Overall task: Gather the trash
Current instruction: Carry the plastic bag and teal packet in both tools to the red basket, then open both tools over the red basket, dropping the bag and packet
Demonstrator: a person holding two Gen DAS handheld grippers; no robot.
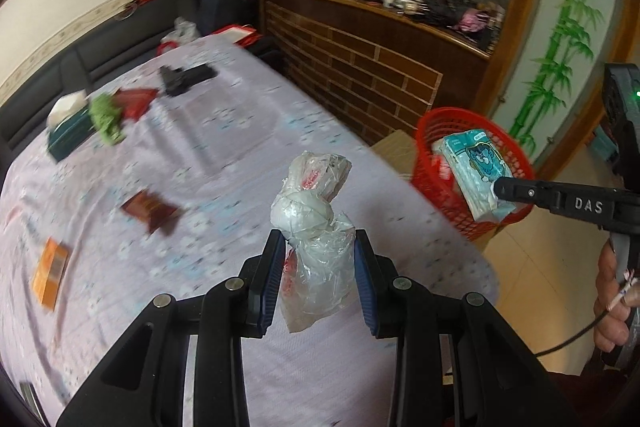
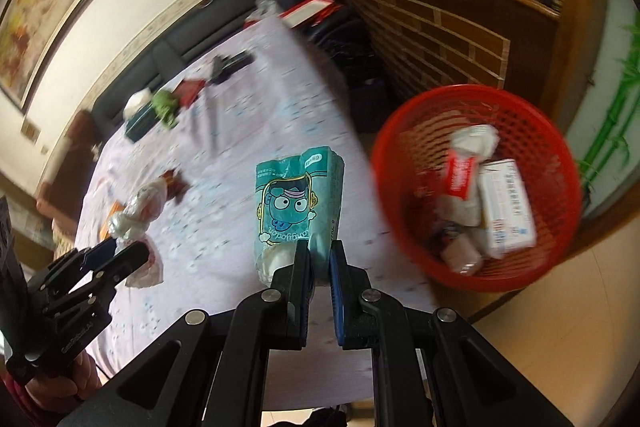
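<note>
My left gripper [image 1: 320, 243] is shut on a knotted clear plastic bag [image 1: 312, 227], held above the lilac tablecloth [image 1: 224, 155]. In the right wrist view that left gripper [image 2: 128, 251] and its plastic bag [image 2: 140, 211] show at the lower left. My right gripper [image 2: 320, 251] is shut on a teal tissue pack [image 2: 300, 203] with a cartoon face. The left wrist view shows the same tissue pack [image 1: 476, 167] in front of the red mesh basket [image 1: 440, 183], pinched by the right gripper [image 1: 500, 191]. The red basket [image 2: 420, 131] holds several wrappers and a white box [image 2: 508, 207].
On the tablecloth lie an orange box [image 1: 50, 271], a brown wrapper [image 1: 150, 211], a green crumpled thing [image 1: 106, 119], a tissue box [image 1: 68, 131], a red packet [image 1: 138, 101] and a black object [image 1: 184, 77]. A wooden cabinet [image 1: 360, 67] stands behind, a dark sofa [image 1: 120, 39] at the back.
</note>
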